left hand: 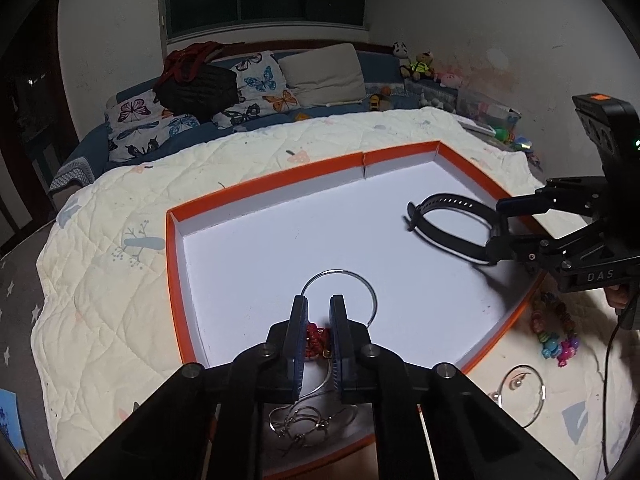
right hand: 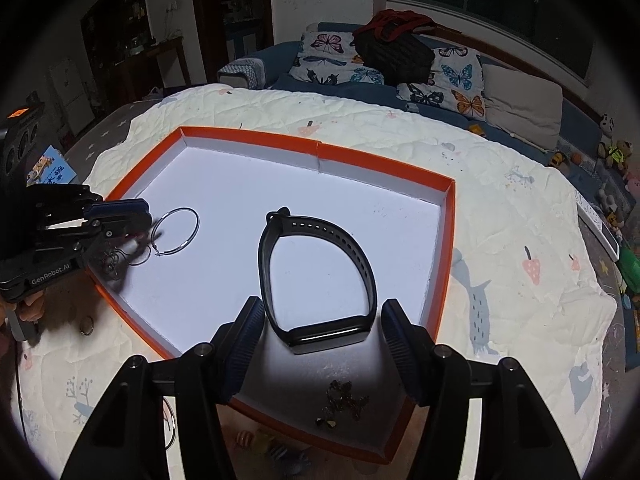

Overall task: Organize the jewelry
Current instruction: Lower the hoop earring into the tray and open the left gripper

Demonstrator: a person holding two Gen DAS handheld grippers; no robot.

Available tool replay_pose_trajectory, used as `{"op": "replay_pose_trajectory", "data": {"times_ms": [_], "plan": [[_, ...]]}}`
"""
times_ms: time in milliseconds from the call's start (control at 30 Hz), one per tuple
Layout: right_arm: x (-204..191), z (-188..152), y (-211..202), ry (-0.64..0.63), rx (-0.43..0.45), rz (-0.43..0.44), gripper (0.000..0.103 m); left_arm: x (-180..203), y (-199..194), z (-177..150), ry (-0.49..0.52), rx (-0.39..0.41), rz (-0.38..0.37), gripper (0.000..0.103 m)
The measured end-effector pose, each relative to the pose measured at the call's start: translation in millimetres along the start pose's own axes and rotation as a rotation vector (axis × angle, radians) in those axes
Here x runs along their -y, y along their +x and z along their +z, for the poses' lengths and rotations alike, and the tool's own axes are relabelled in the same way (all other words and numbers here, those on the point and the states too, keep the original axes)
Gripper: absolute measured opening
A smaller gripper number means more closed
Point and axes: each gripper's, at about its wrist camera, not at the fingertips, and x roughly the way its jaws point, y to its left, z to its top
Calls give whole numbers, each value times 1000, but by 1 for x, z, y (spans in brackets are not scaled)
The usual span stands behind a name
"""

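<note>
**Op A:** My left gripper [left hand: 319, 320] is pinched on a red knot [left hand: 317, 340], low over the near edge of the tray [left hand: 256, 188]. I'd judge this is the set-down. I'll lower until the knot rests on the floor, then part the fingers slowly so it doesn't snag the hoop [left hand: 339, 300] just ahead.

**Op B:** Agreed, and don't drag back through the earrings [left hand: 304, 426] under your fingers. My right gripper [right hand: 322, 332] is spread wide, with the watch [right hand: 316, 276] lying free between the fingertips. I can't tell whether a finger touches it.

**Op A:** What's in the tray, left to right?

**Op B:** From my view: the hoop and the small wire earrings by your gripper, the watch in the middle, and a dark chain [right hand: 344, 400] near my edge.

**Op A:** Outside it, on the quilt [left hand: 120, 280], I see a second hoop [left hand: 522, 396] and a bead bracelet [left hand: 554, 332], both right of the tray.
</note>
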Motion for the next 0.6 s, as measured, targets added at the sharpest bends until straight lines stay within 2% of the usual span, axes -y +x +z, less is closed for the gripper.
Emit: {"op": "replay_pose_trajectory", "data": {"times_ms": [600], "plan": [[-9,-8,-36,5,56,16,67,23,-70,-24,5,50,-47,10]]}}
